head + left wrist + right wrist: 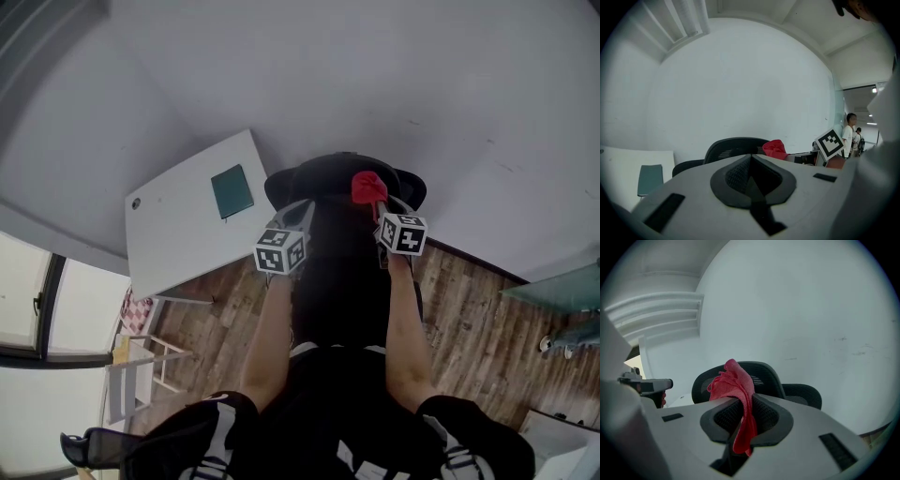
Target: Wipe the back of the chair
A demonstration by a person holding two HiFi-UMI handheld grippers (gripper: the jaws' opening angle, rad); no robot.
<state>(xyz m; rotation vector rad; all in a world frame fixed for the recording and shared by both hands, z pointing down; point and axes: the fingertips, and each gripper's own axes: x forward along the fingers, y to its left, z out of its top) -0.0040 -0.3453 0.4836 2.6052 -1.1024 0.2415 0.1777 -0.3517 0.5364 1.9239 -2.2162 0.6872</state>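
Note:
A black mesh office chair [323, 183] stands right in front of me, its curved back [736, 146] facing both grippers and also seen in the right gripper view [761, 373]. My right gripper [746, 413] is shut on a red cloth [736, 385], which bunches above the jaws and hangs below them; the cloth [367, 186] sits over the top right of the chair back. My left gripper [750, 176] is shut with nothing in it, held to the left of the cloth [775, 149] at about the same height.
A white table [187, 220] with a dark green notebook [232, 191] stands left of the chair against the white wall. Wooden floor lies below. A folding rack [141, 361] is at lower left. People [849, 133] stand far off to the right.

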